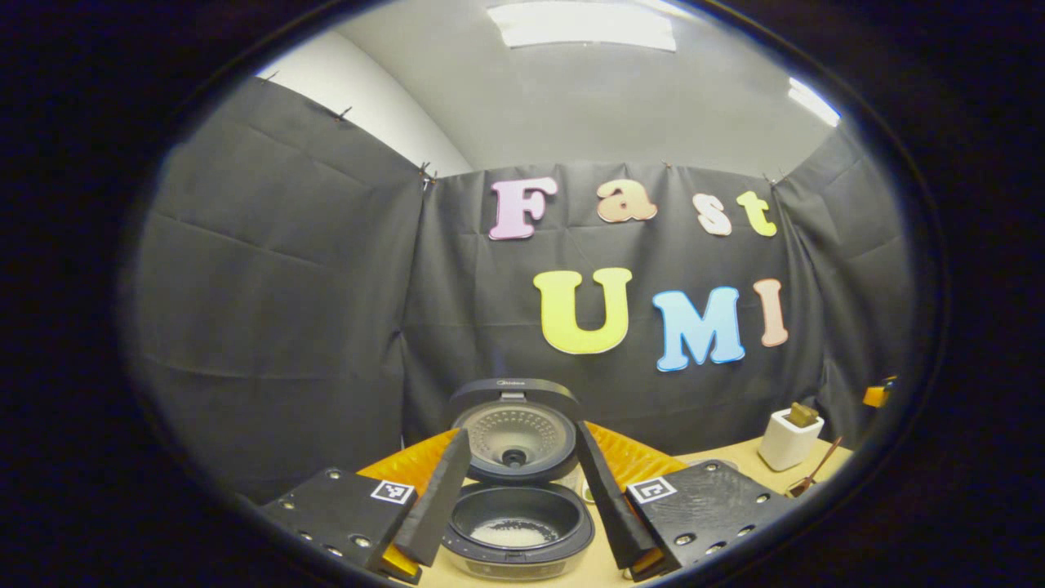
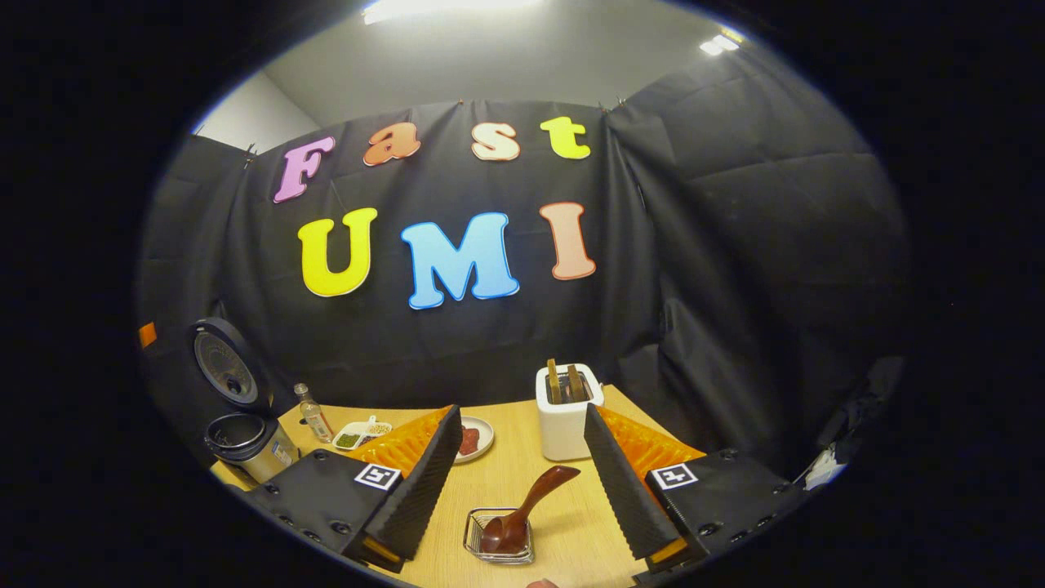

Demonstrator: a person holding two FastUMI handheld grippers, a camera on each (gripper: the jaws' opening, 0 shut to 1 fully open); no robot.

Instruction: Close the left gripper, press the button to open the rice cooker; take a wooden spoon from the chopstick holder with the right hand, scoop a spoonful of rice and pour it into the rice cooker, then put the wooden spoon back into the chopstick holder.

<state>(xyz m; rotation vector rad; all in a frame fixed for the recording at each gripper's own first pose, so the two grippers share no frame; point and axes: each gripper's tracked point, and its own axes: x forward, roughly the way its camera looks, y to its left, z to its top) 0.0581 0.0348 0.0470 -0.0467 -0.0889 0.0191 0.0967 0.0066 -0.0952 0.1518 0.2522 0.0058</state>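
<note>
Both grippers (image 1: pixel 516 498) (image 2: pixel 514 482) hang spread and empty, since the wooden spoon (image 2: pixel 522 510) rests in its holder (image 2: pixel 500 539) and the rice cooker (image 1: pixel 516 523) gapes open.

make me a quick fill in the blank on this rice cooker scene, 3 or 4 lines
1. The rice cooker lid is ____.
2. The wooden spoon rests with its bowl in a small wire ____.
3. The fingers of the right hand-held gripper are spread ____ with nothing between them.
4. The white toaster stands ____ the spoon, nearer the wall.

Missing words: open; basket; apart; behind
</note>
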